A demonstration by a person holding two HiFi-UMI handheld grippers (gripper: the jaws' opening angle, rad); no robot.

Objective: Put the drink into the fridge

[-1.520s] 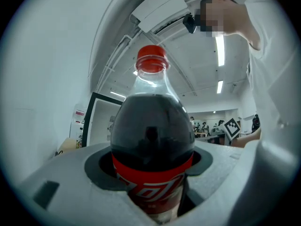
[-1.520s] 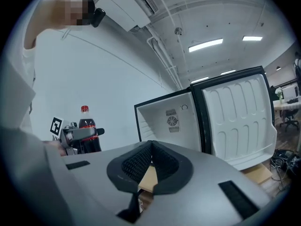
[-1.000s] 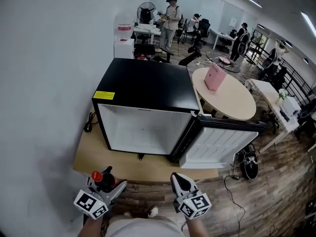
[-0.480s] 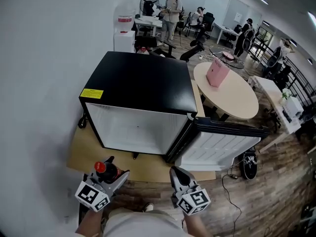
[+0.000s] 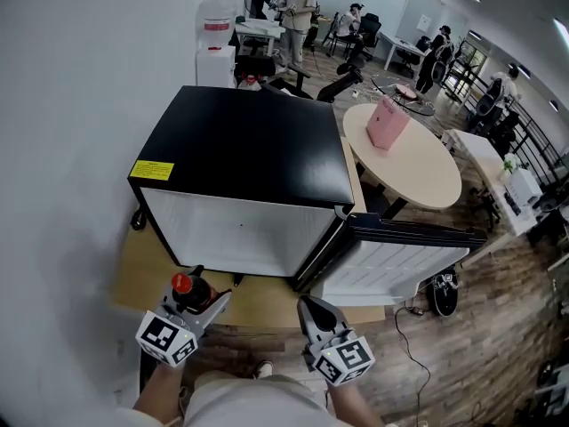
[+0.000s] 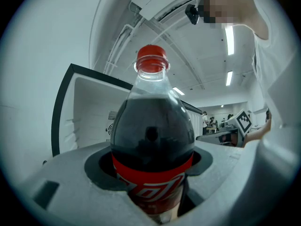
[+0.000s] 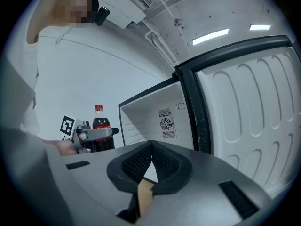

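The left hand-held gripper (image 5: 203,302) clamps the bottle (image 5: 189,292) upright before the open fridge (image 5: 249,149); the right hand-held gripper (image 5: 308,308) is clenched, empty. Best kept vertical, fed straight in, clear of the door (image 5: 400,258)

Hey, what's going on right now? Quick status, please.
Left claw shut on cola bottle, upright. Right claw shut, empty. Fridge door open; nothing seen blocking the way in.

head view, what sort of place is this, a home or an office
Most likely an open-plan office or lab: desks and office chairs with people at the back, a round table, and a black mini fridge standing open.
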